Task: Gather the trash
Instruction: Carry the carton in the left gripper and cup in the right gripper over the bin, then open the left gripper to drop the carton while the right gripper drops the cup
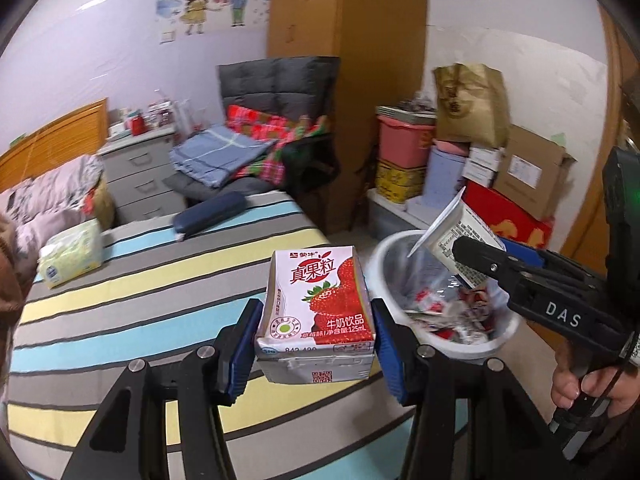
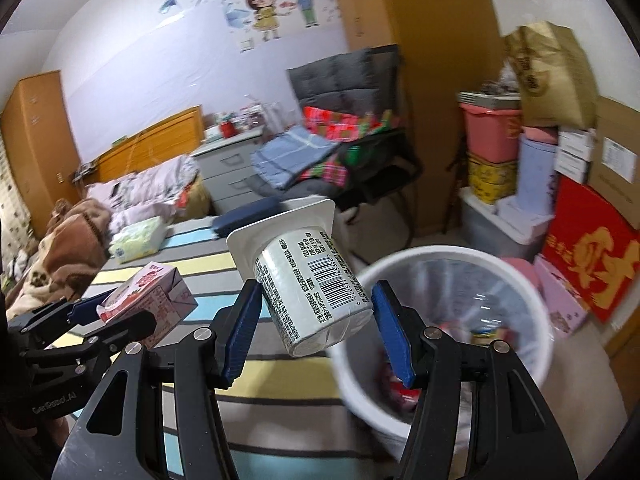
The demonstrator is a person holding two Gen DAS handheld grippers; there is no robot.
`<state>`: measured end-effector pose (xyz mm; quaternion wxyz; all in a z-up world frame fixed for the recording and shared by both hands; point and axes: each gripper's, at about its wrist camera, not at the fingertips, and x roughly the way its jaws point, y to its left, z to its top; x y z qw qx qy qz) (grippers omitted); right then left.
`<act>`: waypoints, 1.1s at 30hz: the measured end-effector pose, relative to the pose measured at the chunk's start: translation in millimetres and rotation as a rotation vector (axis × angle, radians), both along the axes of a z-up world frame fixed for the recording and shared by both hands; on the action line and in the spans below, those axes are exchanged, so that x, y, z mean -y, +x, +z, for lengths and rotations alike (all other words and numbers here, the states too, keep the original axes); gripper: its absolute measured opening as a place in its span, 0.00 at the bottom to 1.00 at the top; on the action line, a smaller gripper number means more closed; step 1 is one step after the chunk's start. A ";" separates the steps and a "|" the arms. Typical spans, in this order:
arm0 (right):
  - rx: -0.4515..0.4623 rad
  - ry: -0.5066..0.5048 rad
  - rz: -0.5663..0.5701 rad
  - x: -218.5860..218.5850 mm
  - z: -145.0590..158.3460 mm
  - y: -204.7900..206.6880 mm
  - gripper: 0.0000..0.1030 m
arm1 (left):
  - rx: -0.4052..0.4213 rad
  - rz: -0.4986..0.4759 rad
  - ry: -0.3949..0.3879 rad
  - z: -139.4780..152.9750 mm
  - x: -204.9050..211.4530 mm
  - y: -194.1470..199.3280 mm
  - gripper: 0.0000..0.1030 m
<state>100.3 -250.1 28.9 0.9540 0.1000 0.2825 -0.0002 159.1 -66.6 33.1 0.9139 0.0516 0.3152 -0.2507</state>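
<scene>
My left gripper [image 1: 316,344] is shut on a strawberry milk carton [image 1: 318,316] and holds it above the striped bed [image 1: 120,320], beside the bin. The carton also shows in the right wrist view [image 2: 154,300], held in the left gripper [image 2: 120,312]. My right gripper [image 2: 316,328] is shut on a white yogurt cup [image 2: 308,280], tilted, at the rim of the white trash bin [image 2: 532,292]. In the left wrist view the cup [image 1: 460,236] hangs over the bin [image 1: 384,256], which holds several wrappers [image 1: 452,312].
A tissue pack [image 1: 72,252] and a dark blue case [image 1: 208,214] lie on the bed. A chair with folded cloths [image 1: 256,148], a grey drawer unit [image 1: 140,176] and stacked boxes [image 1: 500,172] stand behind. A red box [image 2: 592,264] is next to the bin.
</scene>
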 end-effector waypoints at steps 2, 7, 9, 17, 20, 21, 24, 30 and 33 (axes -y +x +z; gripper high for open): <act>-0.005 -0.002 -0.037 13.8 -1.8 -3.9 0.57 | -0.009 -0.032 -0.001 -1.4 17.5 -1.2 0.52; -0.028 -0.004 -0.104 39.4 -9.2 -12.4 0.57 | -0.026 -0.102 0.006 -10.6 59.7 -3.1 0.52; -0.052 -0.008 -0.130 48.9 -14.8 -12.6 0.57 | -0.029 -0.123 0.010 -14.9 74.0 -2.9 0.52; -0.124 -0.015 -0.195 81.9 -36.2 -10.6 0.57 | -0.070 -0.175 0.026 -35.6 120.0 6.4 0.52; -0.141 -0.011 -0.206 92.1 -41.2 -6.9 0.57 | -0.065 -0.184 0.037 -41.1 131.9 10.0 0.52; -0.143 -0.013 -0.210 94.2 -42.0 -5.7 0.57 | -0.070 -0.183 0.041 -43.2 135.6 13.9 0.52; -0.148 -0.031 -0.216 98.4 -43.5 0.1 0.58 | -0.084 -0.181 0.027 -47.8 142.4 22.3 0.53; -0.169 -0.057 -0.181 100.6 -46.7 5.4 0.58 | -0.119 -0.176 0.022 -54.9 145.9 32.0 0.56; -0.168 -0.059 -0.192 102.0 -47.1 4.7 0.59 | -0.116 -0.175 0.026 -54.7 144.8 30.0 0.60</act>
